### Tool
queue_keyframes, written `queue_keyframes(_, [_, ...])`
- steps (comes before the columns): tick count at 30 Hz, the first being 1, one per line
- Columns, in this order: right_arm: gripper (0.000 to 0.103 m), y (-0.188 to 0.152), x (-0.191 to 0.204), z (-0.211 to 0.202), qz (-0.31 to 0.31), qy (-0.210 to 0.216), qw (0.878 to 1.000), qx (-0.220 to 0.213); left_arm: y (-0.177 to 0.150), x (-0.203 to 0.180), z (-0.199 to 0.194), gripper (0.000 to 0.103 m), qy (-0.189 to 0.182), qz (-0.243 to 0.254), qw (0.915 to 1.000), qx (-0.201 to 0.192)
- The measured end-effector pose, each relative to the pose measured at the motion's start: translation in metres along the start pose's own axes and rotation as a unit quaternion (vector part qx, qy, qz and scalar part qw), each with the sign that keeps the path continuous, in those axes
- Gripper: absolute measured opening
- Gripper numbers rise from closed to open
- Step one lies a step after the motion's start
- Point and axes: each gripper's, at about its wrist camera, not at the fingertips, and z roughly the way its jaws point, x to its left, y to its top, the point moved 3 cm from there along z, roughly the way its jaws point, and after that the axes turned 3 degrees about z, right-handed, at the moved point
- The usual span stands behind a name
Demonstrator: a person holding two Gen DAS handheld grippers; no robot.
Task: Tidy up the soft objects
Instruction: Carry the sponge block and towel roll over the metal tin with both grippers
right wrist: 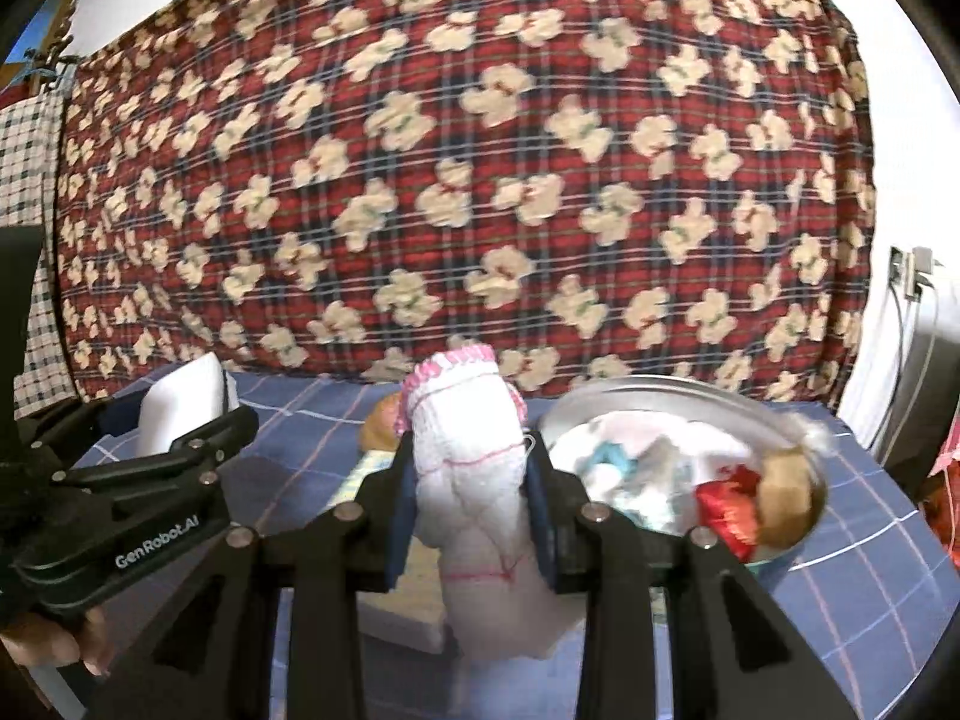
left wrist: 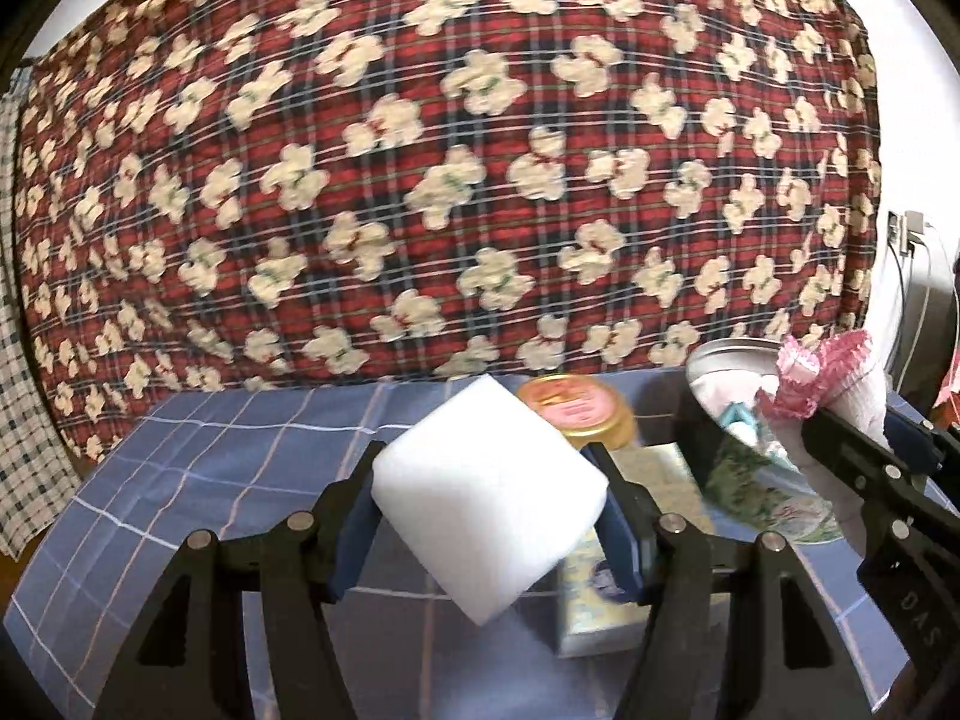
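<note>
My left gripper [left wrist: 489,504] is shut on a white foam sponge block [left wrist: 486,498], held tilted above the blue checked cloth. My right gripper [right wrist: 471,498] is shut on a rolled white sock with a pink frilled cuff [right wrist: 468,456]; the same sock [left wrist: 834,378] shows at the right of the left wrist view. Just right of the sock stands a round metal tin [right wrist: 600,402] with soft items in it: white and light-blue cloth, a red piece and a brown plush [right wrist: 780,498]. The left gripper and sponge [right wrist: 186,402] appear at the left of the right wrist view.
A gold-lidded jar [left wrist: 576,408] and a flat pale box [left wrist: 594,606] lie on the blue checked cloth [left wrist: 240,468] under the grippers. A large red plaid quilt with cream bears [left wrist: 456,168] rises behind. Wall socket with cables [right wrist: 912,276] at the right.
</note>
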Motion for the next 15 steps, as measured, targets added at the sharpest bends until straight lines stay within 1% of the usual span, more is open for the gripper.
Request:
queue_keyframes(5, [0.033, 0.003, -0.034, -0.005, 0.012, -0.022, 1.000, -0.007, 0.006, -0.030, 0.003, 0.066, -0.015, 0.012, 0.9998, -0.001])
queue_keyframes(15, [0.033, 0.011, -0.092, 0.008, 0.024, -0.071, 0.997, 0.004, 0.022, -0.085, 0.013, 0.066, -0.056, 0.023, 0.9982, -0.002])
